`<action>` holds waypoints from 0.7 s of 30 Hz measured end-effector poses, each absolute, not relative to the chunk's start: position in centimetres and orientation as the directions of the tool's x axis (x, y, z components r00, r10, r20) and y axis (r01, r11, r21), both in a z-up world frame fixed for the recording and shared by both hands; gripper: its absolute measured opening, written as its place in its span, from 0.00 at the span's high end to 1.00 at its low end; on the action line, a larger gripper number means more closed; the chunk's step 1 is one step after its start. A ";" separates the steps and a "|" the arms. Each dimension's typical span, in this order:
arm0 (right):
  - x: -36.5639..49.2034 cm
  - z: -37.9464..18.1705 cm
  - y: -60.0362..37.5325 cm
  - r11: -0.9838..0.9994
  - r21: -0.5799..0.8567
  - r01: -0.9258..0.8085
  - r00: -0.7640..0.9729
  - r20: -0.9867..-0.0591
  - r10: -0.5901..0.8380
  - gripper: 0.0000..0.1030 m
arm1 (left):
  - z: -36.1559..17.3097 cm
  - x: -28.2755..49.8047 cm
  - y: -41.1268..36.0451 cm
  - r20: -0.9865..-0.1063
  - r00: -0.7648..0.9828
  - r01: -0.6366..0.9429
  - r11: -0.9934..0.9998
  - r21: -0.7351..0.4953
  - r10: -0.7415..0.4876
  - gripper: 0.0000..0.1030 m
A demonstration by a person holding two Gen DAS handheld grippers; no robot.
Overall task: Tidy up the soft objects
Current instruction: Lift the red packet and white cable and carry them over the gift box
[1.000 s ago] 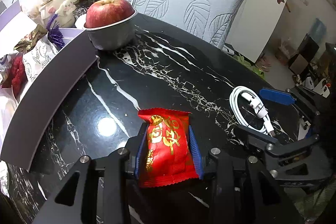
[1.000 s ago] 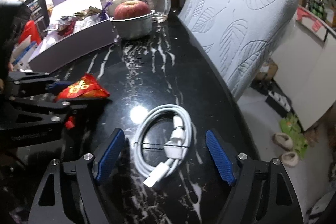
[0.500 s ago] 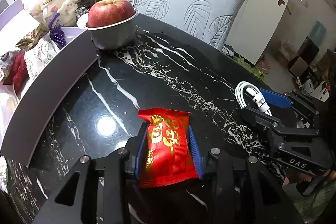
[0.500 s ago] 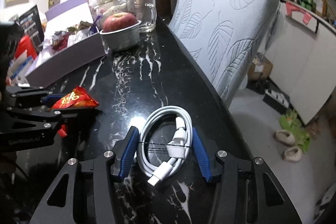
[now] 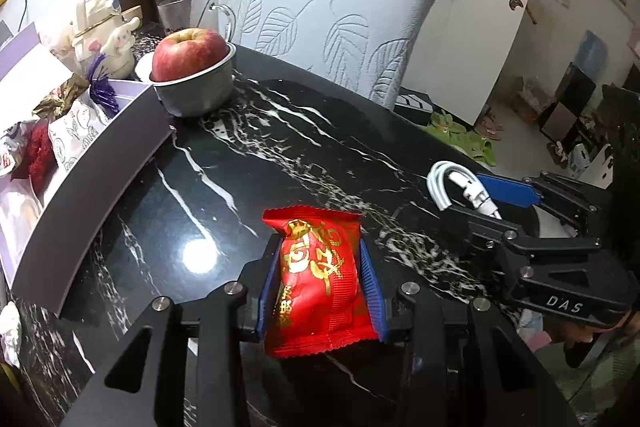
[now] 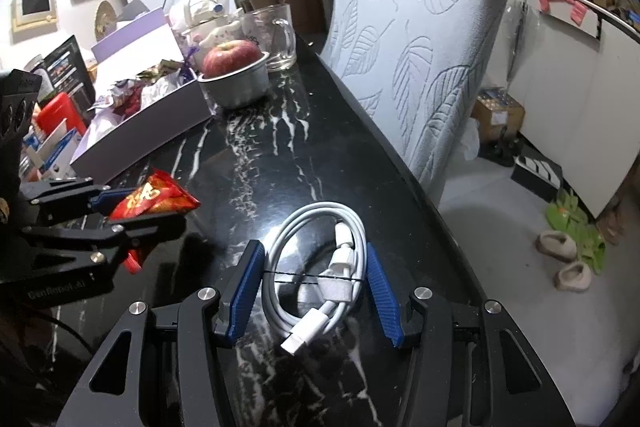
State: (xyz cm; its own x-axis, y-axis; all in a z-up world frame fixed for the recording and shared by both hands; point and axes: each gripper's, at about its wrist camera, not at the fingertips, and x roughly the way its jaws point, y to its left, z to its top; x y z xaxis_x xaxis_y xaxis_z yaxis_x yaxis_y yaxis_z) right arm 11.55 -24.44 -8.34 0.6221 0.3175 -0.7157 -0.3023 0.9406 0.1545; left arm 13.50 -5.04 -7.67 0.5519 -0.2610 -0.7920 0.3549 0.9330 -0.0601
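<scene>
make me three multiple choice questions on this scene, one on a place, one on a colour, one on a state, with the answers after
1. Where is the apple?
A. in the metal bowl
B. in the purple box
C. loose on the table

2. What colour is the coiled cable?
A. black
B. white
C. red

3. What is the left gripper doing?
A. hanging open above the table
B. shut on the glass mug
C. shut on the red snack packet

Answers:
1. A, the apple sits in the bowl's rim beside the purple box.
2. B, the loops and both plugs are white against the black marble table.
3. C, both blue pads press the packet's sides in the left wrist view, while the right gripper has its pads close against the cable coil.
</scene>
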 end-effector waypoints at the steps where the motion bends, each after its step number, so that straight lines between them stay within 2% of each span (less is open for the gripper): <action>1: 11.4 -8.3 -24.3 0.939 0.154 -0.307 0.622 -0.715 0.320 0.50 | -7.6 13.3 -5.0 -0.791 0.550 0.357 0.932 -0.067 -0.267 0.64; 11: 9.5 -7.7 -21.6 0.895 0.165 -0.415 0.595 -0.695 0.404 0.50 | -6.8 10.6 -3.9 -0.777 0.583 0.314 0.948 -0.055 -0.238 0.64; 21: 8.0 -7.1 -16.6 0.783 0.187 -0.593 0.507 -0.669 0.544 0.50 | -6.0 7.0 -0.4 -0.756 0.640 0.170 0.985 -0.034 -0.137 0.64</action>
